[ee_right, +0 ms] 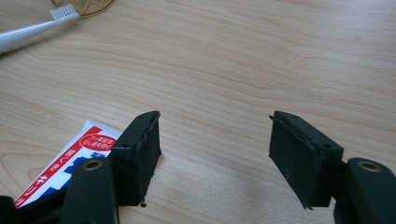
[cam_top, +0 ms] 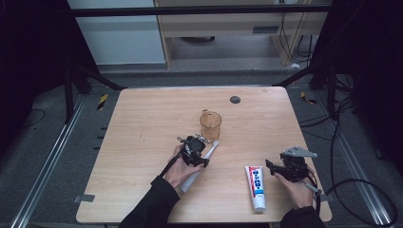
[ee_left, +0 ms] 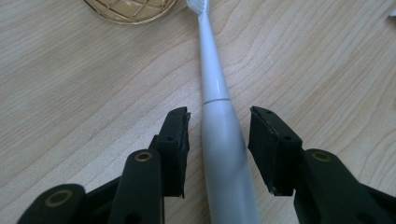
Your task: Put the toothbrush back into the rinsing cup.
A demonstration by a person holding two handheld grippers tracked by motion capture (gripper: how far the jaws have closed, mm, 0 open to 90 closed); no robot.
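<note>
While the left hand-held gripper (ee_left: pixel 219 140) hangs low over the table (cam_top: pixel 142 142), a white electric toothbrush (ee_left: pixel 219 116) lies flat on the wood between its two black jaws, which stand a little apart from the handle on either side; a narrow strip of wood shows between each pad and the white plastic, so nothing is pinched. From the left gripper view the brush runs away from the jaws, its bristled head just beside the base of an amber glass cup (ee_left: pixel 130 9) with a diamond pattern. From the high view the same cup (cam_top: pixel 210 125) stands upright near the middle of the table, the toothbrush (cam_top: pixel 211 148) slants from it toward the person, and the left hand-held gripper (cam_top: pixel 193 151) sits over the handle, close to the cup.

Off to the right, the right hand-held gripper (cam_top: pixel 272 167) hovers with its jaws spread wide over bare wood, holding nothing. Just beside it lies a toothpaste tube (cam_top: pixel 256 186), white with a red and blue label, cap end toward the person. Seen from the right gripper view, the tube (ee_right: pixel 79 158) peeks out by one jaw; its label carries white Japanese characters on red and blue panels, too small and too cut off to read as a brand. A small dark round disc (cam_top: pixel 235 99) sits at the far side of the table
</note>
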